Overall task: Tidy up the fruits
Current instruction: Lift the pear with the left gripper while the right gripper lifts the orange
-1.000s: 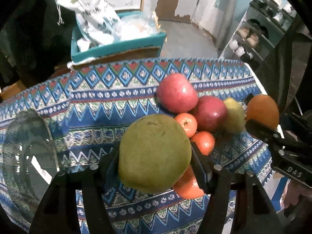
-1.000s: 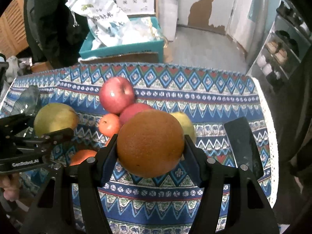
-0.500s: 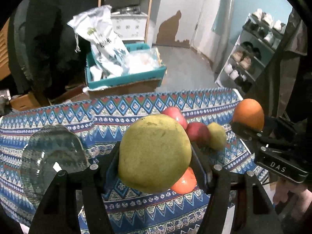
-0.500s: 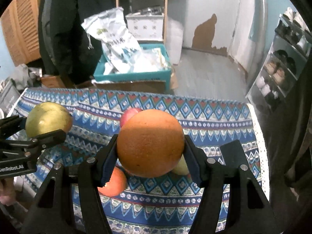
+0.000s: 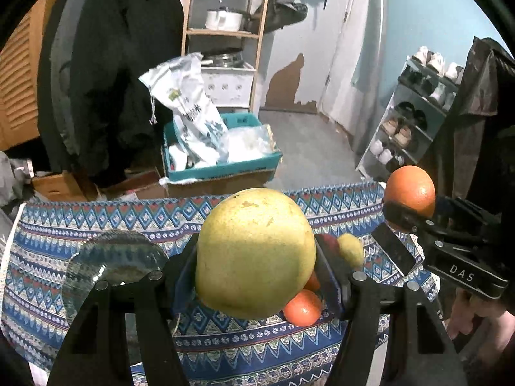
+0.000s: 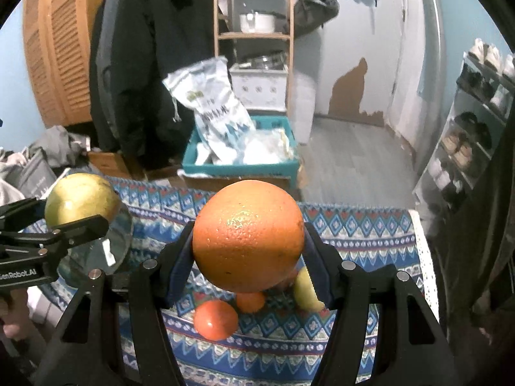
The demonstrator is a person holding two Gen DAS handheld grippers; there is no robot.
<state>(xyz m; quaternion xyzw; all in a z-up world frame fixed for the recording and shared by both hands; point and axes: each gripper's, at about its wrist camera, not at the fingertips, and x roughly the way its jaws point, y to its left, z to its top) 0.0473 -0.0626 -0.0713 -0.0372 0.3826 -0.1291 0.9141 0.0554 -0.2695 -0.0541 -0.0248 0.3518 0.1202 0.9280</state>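
My left gripper (image 5: 256, 257) is shut on a large yellow-green pear (image 5: 254, 252), held high above the patterned tablecloth (image 5: 96, 225). That pear (image 6: 80, 204) shows at the left of the right wrist view. My right gripper (image 6: 248, 244) is shut on a big orange (image 6: 248, 238), which also appears at the right of the left wrist view, orange (image 5: 410, 191). Below on the cloth lie small orange fruits (image 6: 215, 320), a small yellow-green fruit (image 6: 305, 289) and a red apple, mostly hidden. A clear glass bowl (image 5: 112, 263) stands on the cloth at the left.
A black rectangular object (image 5: 391, 249) lies near the table's right edge. Beyond the table stand a teal crate (image 5: 222, 169) with plastic bags, a wooden shelf (image 5: 225, 32), hanging dark coats (image 5: 112, 64) and a shoe rack (image 5: 415, 109). A hand (image 5: 476, 325) holds the right gripper.
Both grippers have risen with their fruit and tilted up. The table and the fruit pile have dropped low in both views, and more of the room shows.
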